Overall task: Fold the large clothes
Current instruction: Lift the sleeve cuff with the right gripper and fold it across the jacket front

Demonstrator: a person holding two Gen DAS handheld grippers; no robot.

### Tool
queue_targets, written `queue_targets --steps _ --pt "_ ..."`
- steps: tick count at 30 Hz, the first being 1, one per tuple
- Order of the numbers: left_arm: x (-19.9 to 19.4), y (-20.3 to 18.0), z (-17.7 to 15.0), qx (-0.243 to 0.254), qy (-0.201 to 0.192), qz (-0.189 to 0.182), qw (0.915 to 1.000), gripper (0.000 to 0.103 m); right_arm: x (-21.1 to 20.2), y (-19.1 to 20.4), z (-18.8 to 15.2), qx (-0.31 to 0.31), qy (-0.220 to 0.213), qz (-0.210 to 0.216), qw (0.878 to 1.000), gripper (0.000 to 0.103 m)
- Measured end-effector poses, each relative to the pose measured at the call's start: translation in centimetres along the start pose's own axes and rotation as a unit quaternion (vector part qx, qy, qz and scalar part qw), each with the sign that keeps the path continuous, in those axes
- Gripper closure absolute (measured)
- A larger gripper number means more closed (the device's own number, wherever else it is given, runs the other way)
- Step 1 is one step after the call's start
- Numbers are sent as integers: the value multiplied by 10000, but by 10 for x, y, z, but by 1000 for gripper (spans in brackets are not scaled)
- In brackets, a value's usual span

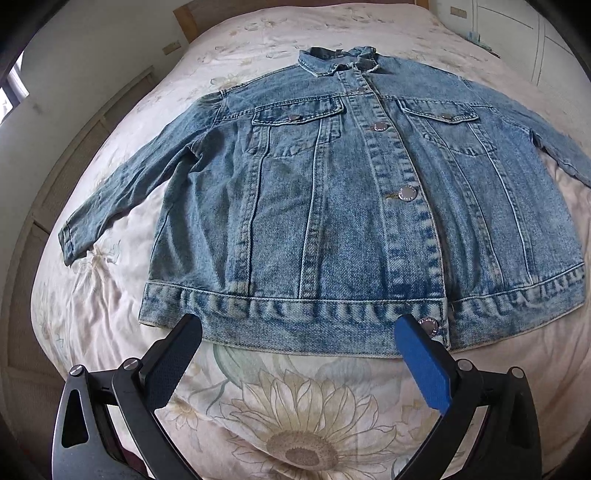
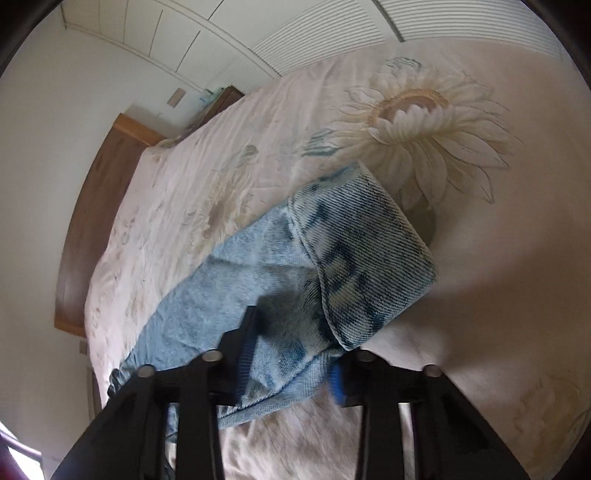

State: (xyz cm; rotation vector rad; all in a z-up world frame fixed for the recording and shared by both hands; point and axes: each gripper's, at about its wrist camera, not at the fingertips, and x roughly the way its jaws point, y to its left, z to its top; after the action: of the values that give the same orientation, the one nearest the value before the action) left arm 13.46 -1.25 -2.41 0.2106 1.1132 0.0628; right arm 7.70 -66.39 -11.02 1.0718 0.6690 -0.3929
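Observation:
A blue denim jacket [image 1: 332,192] lies face up and buttoned on the bed, collar at the far end, hem nearest me. Its left sleeve [image 1: 122,195] stretches out to the left; its right sleeve runs off the right edge. My left gripper [image 1: 295,332] is open and empty, hovering just short of the hem. In the right wrist view, my right gripper [image 2: 291,354] is closed around the jacket's sleeve [image 2: 295,295], whose cuff [image 2: 365,254] sticks out past the fingers. The sleeve is lifted slightly off the bedspread.
A white bedspread with large printed flowers [image 1: 306,417] covers the bed. A wooden headboard [image 1: 184,18] stands at the far end and also shows in the right wrist view [image 2: 96,206]. White wardrobe doors [image 2: 314,40] line the wall beyond the bed.

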Motion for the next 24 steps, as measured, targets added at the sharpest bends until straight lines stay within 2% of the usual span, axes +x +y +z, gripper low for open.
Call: queue_targets --steps 1,3,12,18,24 --pt "0 2 0 -29 -17 -25 10000 1 1 5 2 -36 8 33 10000 90" --pt "0 7 0 -113 -50 -84 9999 1 2 22 7 -189 3 100 9998 93" --pt "5 40 -4 -620 -128 -383 9973 1 12 144 10 -1072 28 492 9930 95" --pt "1 70 -8 -949 -300 -453 9940 1 37 234 -22 -1347 364 1015 9850 97" --pt "1 104 -16 -1212 -371 -369 9912 1 70 323 -79 -1680 864 1474 9709 97"
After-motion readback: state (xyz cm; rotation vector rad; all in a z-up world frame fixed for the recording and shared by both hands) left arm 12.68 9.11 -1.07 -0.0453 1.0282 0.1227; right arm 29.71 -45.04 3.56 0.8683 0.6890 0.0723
